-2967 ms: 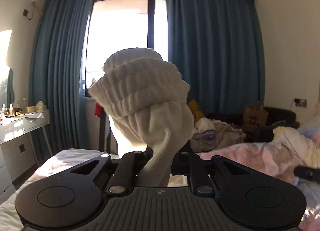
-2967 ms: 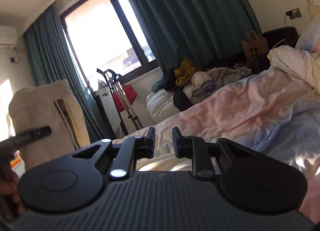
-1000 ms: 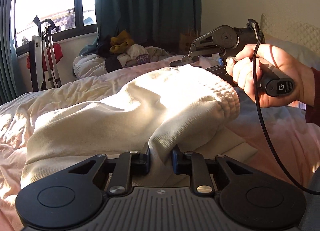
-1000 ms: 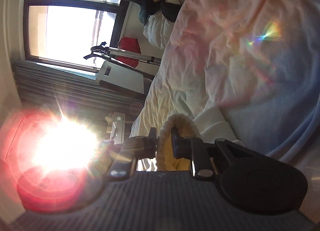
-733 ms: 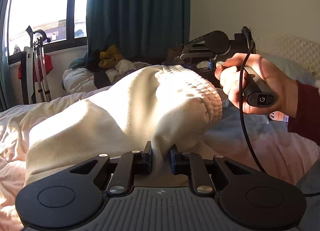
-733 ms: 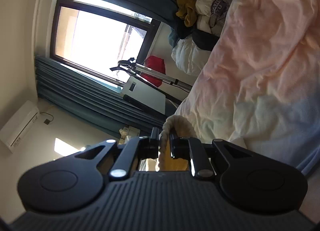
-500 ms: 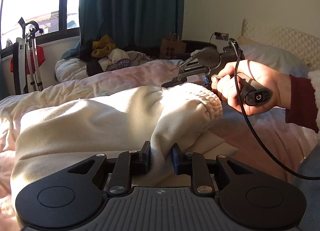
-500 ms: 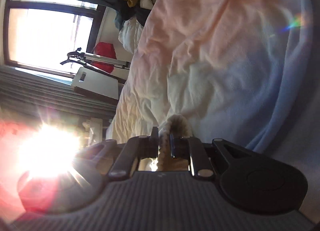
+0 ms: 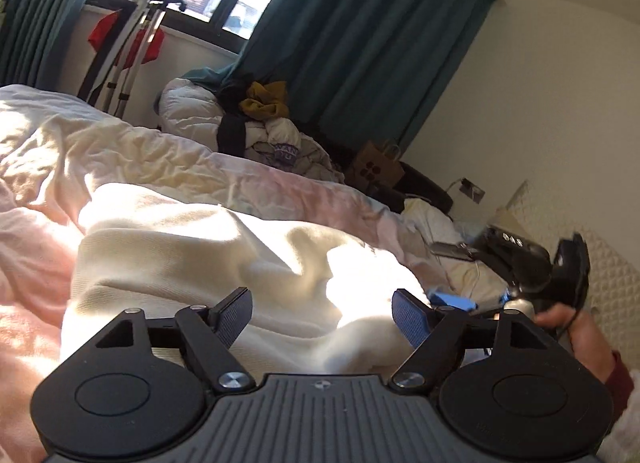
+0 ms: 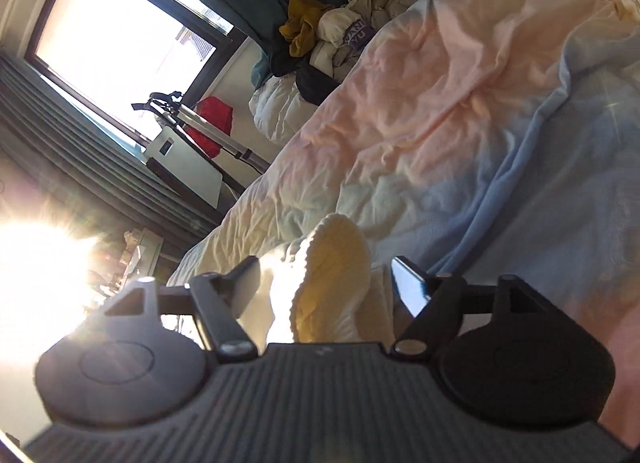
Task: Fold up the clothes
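A cream knitted garment (image 9: 192, 263) lies spread on the bed's pink and blue duvet (image 9: 280, 183). My left gripper (image 9: 322, 313) hovers just above its near edge, jaws opening wide, the cloth lying loose below them and not pinched. In the right wrist view the garment's ribbed cuff (image 10: 332, 275) sits loose between the fingers of my right gripper (image 10: 326, 283), whose jaws are opening and do not press it. In the left wrist view the right gripper (image 9: 516, 263) shows at the right edge, held by a hand (image 9: 576, 335) in a dark red sleeve.
A heap of clothes (image 9: 264, 131) lies on a sofa by the teal curtains (image 9: 360, 43). A brown paper bag (image 9: 376, 167) stands by the wall. Crutches and a red cloth (image 9: 132, 39) lean below the window. Strong sun glare (image 10: 36, 275) washes out the right wrist view's left side.
Both grippers let go of the cream garment and opened wide. It dropped flat on the bed. The right hand pulled away to the right and both views tilted.
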Action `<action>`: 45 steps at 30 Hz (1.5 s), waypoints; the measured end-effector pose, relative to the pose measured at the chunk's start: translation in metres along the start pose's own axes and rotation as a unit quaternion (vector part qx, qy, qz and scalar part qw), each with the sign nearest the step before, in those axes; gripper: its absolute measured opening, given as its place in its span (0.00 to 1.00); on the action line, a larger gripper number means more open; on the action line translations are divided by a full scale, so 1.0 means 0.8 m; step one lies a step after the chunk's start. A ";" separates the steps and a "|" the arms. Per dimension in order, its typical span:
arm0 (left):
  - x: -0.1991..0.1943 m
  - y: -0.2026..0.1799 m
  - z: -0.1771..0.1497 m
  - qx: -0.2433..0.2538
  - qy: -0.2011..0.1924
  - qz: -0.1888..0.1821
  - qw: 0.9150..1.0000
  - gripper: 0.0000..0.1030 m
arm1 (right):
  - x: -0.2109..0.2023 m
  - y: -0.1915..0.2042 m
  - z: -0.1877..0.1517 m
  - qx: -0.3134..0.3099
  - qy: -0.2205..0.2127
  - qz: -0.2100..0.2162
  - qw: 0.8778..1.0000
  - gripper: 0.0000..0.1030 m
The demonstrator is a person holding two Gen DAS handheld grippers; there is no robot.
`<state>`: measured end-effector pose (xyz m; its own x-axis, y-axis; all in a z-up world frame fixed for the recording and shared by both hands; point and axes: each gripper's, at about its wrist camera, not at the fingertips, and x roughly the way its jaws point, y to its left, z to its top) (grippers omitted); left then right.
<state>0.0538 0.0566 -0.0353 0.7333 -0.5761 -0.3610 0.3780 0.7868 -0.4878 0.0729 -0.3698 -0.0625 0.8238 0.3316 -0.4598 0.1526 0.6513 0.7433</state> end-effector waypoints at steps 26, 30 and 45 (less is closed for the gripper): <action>0.007 0.153 -0.005 -0.241 0.057 0.088 0.965 0.99 | 0.053 -0.002 -0.101 0.004 0.073 -0.051 0.996 0.88; 0.009 0.148 -0.005 -0.230 0.055 0.097 0.967 0.99 | 0.048 0.012 -0.104 -0.024 0.067 -0.041 0.997 0.88; 0.011 0.163 -0.018 -0.282 0.051 0.064 0.956 0.94 | 0.059 -0.037 -0.094 0.154 0.073 0.124 0.977 0.95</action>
<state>0.1014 0.1514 -0.1137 0.6837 -0.5247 -0.5072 -0.0966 0.6238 -0.7756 0.0662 -0.3220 -0.1423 0.7730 0.5621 -0.2940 0.1335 0.3090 0.9417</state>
